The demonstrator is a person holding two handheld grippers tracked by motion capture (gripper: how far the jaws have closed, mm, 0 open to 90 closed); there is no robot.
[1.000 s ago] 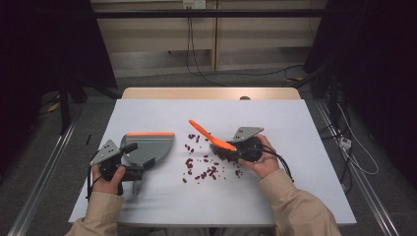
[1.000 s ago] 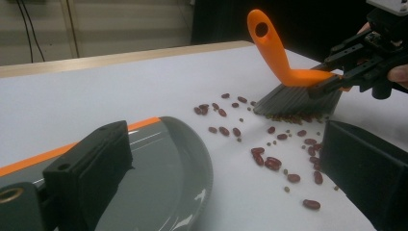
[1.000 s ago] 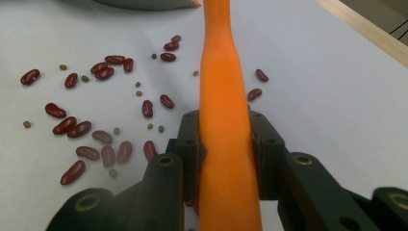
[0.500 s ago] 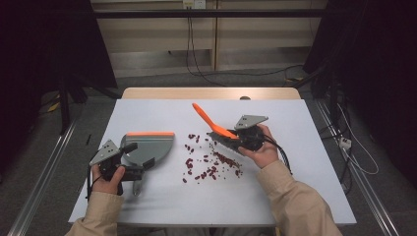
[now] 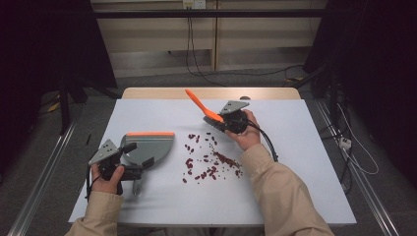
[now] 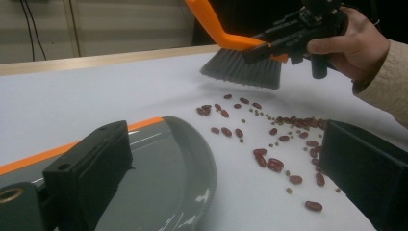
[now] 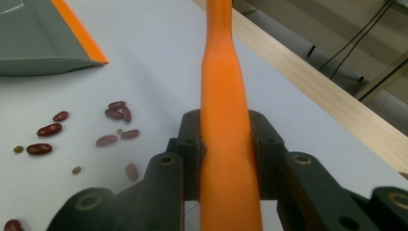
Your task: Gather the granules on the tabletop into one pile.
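Red beans (image 5: 211, 164) (image 6: 279, 144) (image 7: 48, 130) lie scattered mid-table. A grey dustpan (image 5: 152, 145) (image 6: 154, 163) (image 7: 33, 38) with an orange lip rests flat to their left. My left gripper (image 5: 137, 155) (image 6: 226, 178) is at the pan's rear with its jaws wide apart: one jaw over the pan, the other over bare table. My right gripper (image 5: 221, 123) (image 7: 226, 130) (image 6: 288, 41) is shut on the orange handle (image 5: 199, 104) (image 7: 226, 96) of a hand brush. Its grey bristles (image 6: 243, 67) hang just above the table, beyond the beans.
The white table (image 5: 305, 162) has a wooden strip (image 5: 211, 93) along its far edge. A black cable (image 5: 265, 140) trails from the right gripper over the sleeve. Dark floor and metal rails flank both sides of the table.
The right gripper has carried the brush away from the person, off the bean patch toward the far edge. The left gripper and the dustpan have stayed put.
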